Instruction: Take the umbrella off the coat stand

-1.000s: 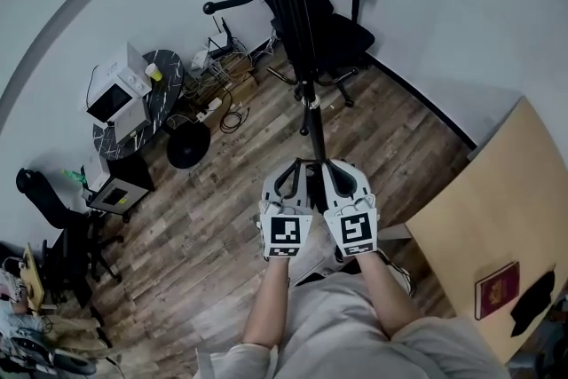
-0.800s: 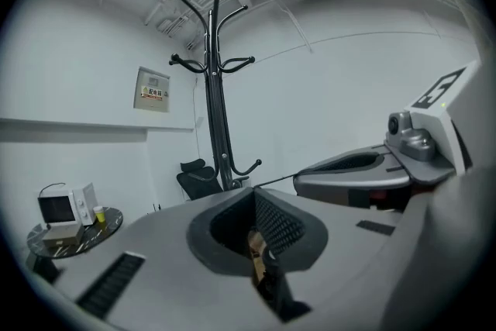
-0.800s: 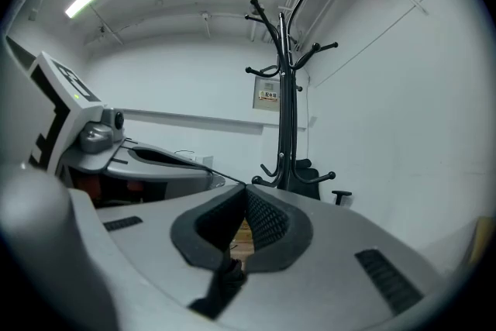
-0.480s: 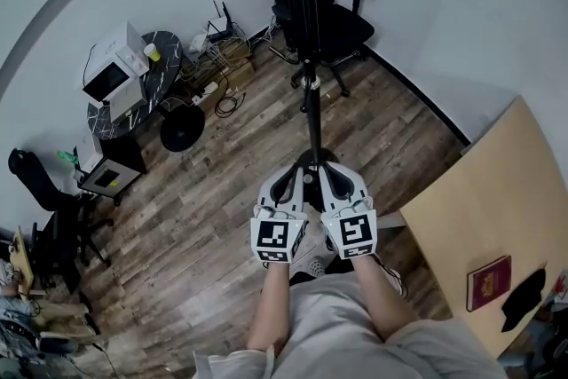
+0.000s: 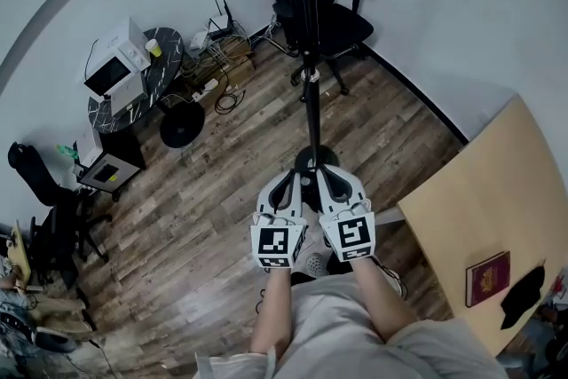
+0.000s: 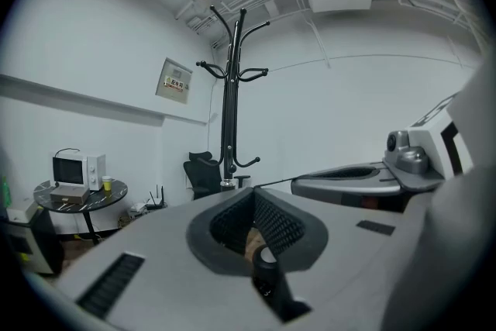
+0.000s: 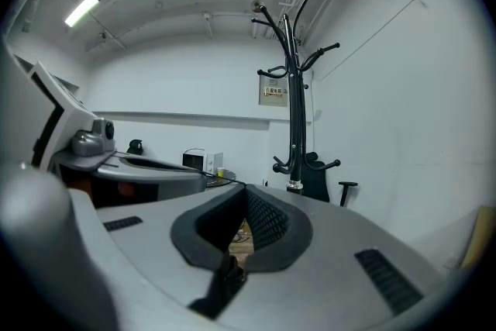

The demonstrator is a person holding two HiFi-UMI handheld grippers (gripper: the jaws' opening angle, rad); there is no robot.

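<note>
Left gripper: we see its jaws closed together, with nothing between them.
Right gripper: likewise closed and empty. The two point level, side by side.
Coat stand: on the floor near its far corner, with its base just ahead of the jaw tips.
Umbrella: we take it for the slim dark length hanging tight against the upper pole, though we cannot part it cleanly from the pole.
Direction: straight ahead and above. The stand sits left of centre in the left gripper view and right of centre in the right gripper view, so it lies between the two.
Long axis: upright, crossing the level line of the jaws.
Nearer hand: almost even; we judge the right a shade closer.
Coming move: we judge both grippers must rise and open before any grasp.
Count: two grippers, one stand, and one umbrella as far as we can tell. One office chair stands behind the stand, and one round table carries one microwave and one cup.
</note>
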